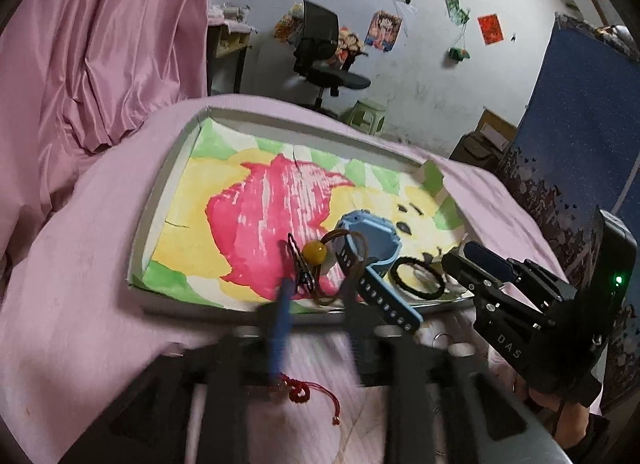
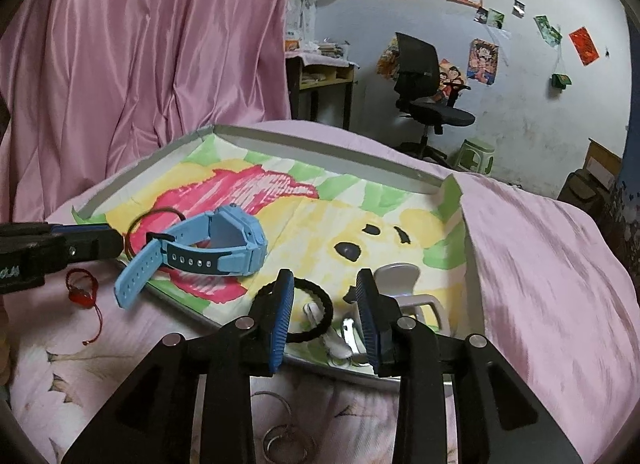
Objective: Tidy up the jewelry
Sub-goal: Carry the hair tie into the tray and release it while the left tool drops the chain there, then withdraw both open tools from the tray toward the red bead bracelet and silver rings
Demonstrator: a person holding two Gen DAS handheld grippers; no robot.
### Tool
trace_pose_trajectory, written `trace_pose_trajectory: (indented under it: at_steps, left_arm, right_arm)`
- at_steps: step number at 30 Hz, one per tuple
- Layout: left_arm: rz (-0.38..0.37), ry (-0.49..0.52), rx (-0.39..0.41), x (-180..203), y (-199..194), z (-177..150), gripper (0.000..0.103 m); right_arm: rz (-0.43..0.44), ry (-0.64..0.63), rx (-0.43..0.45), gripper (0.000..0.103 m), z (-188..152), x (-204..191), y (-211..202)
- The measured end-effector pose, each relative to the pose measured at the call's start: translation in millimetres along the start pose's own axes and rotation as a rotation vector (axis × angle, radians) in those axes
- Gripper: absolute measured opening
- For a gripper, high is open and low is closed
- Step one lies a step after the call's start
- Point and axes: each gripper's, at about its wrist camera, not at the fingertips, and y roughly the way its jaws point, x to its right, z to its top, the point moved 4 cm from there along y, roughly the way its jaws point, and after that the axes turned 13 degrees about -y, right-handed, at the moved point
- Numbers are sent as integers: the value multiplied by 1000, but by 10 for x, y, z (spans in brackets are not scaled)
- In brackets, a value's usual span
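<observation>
A shallow tray [image 1: 160,200] lined with a painted sheet lies on the pink bed cover. In it are a blue watch [image 1: 368,232], a black hair tie [image 1: 418,284] and a pale claw clip [image 2: 400,280]. My left gripper [image 1: 318,292], blurred, hangs over the tray's near edge, shut on a brown cord with an amber bead [image 1: 314,252]; the cord loop stands up beside the watch [image 2: 224,240]. My right gripper [image 2: 325,284] is open above the hair tie [image 2: 326,304], with nothing between its fingers. A red knotted cord [image 1: 300,392] lies on the cover outside the tray.
Silver rings [image 2: 288,436] lie on the cover near the tray's front edge. A pink curtain [image 2: 140,44] hangs at the left. An office chair [image 2: 424,96] and a green stool [image 2: 476,152] stand beyond the bed, and a blue panel [image 1: 580,124] rises at the right.
</observation>
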Motion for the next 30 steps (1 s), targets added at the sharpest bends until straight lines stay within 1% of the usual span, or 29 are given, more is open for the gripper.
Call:
trace_pose_trajectory:
  at_steps: [1, 2, 3, 5, 7, 8, 9, 10, 11, 13, 14, 15, 16, 17, 18, 20, 21, 22, 30]
  left_arm:
    - [0, -3, 26, 0, -60, -7, 50]
    - [2, -3, 46, -1, -106, -5, 57]
    - [2, 0, 64, -4, -149, -8, 57]
    - [-1, 1, 76, -17, -202, -12, 57]
    - [2, -1, 92, -34, -258, -17, 59]
    - [4, 1, 102, -41, -287, -16, 64]
    - [5, 6, 114, -45, -322, -22, 71]
    - [7, 12, 129, -46, -360, -28, 74]
    - [9, 21, 147, -44, -407, -37, 78]
    - [16, 40, 180, -43, -492, -58, 83]
    - [21, 47, 193, -47, -532, -69, 88]
    - [28, 55, 212, -49, -576, -81, 90]
    - [29, 61, 232, -54, -619, -90, 90]
    - [28, 64, 246, -59, -653, -101, 91]
    - [30, 67, 266, -67, -700, -114, 95]
    - [35, 68, 291, -80, -763, -129, 100]
    - [36, 70, 303, -92, -804, -147, 101]
    - [35, 76, 309, -102, -839, -165, 101]
    - [43, 142, 334, -169, -1031, -329, 102]
  right_arm:
    - [-2, 10, 10, 36, 1, 17, -37]
    - [-6, 20, 22, 38, 4, 36, -76]
    - [-9, 28, 31, 42, 5, 56, -108]
    - [-13, 49, 59, 45, 2, 93, -198]
    - [-11, 73, 98, 55, 4, 122, -302]
    - [-11, 83, 120, 57, 5, 132, -358]
    - [-9, 92, 142, 62, 6, 135, -414]
    - [-8, 98, 159, 67, 8, 131, -456]
    - [-7, 103, 172, 70, 6, 127, -488]
    - [-3, 114, 202, 77, -4, 118, -576]
    - [0, 117, 214, 79, -12, 109, -617]
    - [3, 118, 224, 84, -19, 94, -653]
    - [6, 117, 229, 91, -27, 75, -670]
    - [7, 113, 242, 93, -39, 57, -716]
    - [9, 110, 254, 96, -50, 42, -752]
    - [12, 105, 271, 98, -67, 11, -812]
    - [16, 102, 279, 101, -73, -7, -843]
    - [18, 99, 285, 101, -75, -20, -863]
    - [27, 69, 294, 101, -161, -160, -1006]
